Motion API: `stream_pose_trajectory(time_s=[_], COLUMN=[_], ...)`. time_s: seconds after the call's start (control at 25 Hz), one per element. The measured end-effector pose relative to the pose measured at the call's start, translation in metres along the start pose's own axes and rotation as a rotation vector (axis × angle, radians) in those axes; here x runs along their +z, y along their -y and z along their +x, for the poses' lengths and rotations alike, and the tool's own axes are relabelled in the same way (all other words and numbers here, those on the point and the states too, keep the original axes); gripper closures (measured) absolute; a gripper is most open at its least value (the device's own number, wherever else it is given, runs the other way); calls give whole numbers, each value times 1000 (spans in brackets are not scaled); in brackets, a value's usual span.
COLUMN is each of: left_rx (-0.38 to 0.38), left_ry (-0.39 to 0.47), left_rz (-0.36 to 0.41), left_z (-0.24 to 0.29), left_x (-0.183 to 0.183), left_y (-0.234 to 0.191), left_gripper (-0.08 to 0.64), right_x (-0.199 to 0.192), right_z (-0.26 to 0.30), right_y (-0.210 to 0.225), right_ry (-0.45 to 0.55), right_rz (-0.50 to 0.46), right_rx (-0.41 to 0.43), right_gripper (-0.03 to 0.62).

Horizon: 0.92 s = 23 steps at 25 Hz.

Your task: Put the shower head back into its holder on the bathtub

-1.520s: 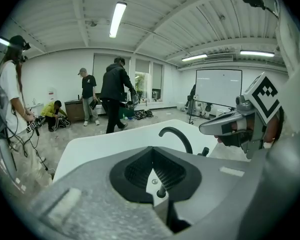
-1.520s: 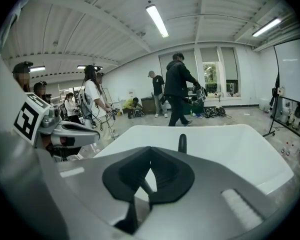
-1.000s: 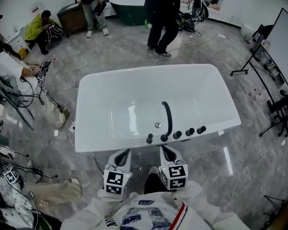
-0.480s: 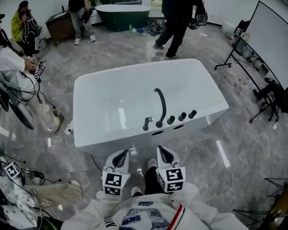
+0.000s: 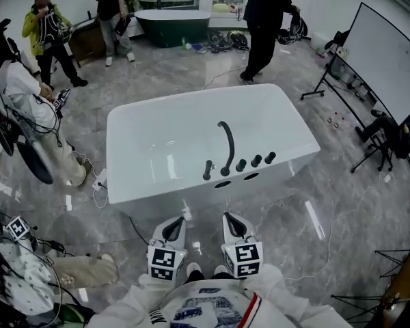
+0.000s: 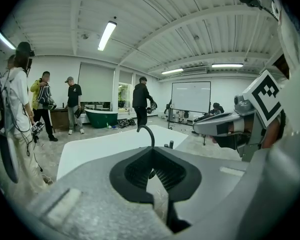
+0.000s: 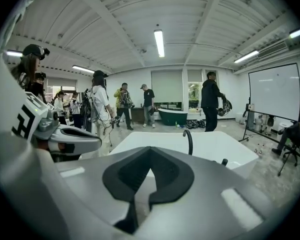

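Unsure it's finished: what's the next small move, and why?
Probably step closer to the bathtub and check. The left hand-held gripper and right hand-held gripper are shut, empty, short of its rim; the shower head seems upright beside the knobs, too small to judge seated.

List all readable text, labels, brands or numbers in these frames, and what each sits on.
No legible text anywhere.
Left tongs and right tongs: cubes carry square black-and-white markers, no letters.
Whiteboard: looks blank.
Wearer's shirt: blue print, too blurred to read.
Bathtub: no label visible.
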<state>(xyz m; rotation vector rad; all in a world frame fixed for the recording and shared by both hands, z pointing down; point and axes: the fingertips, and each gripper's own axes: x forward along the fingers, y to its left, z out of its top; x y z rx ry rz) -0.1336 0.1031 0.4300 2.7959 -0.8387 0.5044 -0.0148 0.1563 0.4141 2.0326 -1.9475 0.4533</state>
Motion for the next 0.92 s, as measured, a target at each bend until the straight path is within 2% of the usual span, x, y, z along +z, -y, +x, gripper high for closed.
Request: stream_pose_trajectory(time_s=[0.4, 0.72, 0.92], left_rx=[34, 28, 22], left_ry=[10, 1, 1], left_rz=[13, 19, 27], left_z=[2, 4, 0], left_x=[10, 11, 25], left_y=[10, 27, 32], left_gripper=[558, 558, 558], right_x=[4, 0, 9], right_z=[-6, -13, -21], right_y=[7, 17, 23], right_ry=[18, 13, 8], right_rz=[3, 18, 27], right_rx=[33, 38, 29], right_gripper=[588, 588, 588])
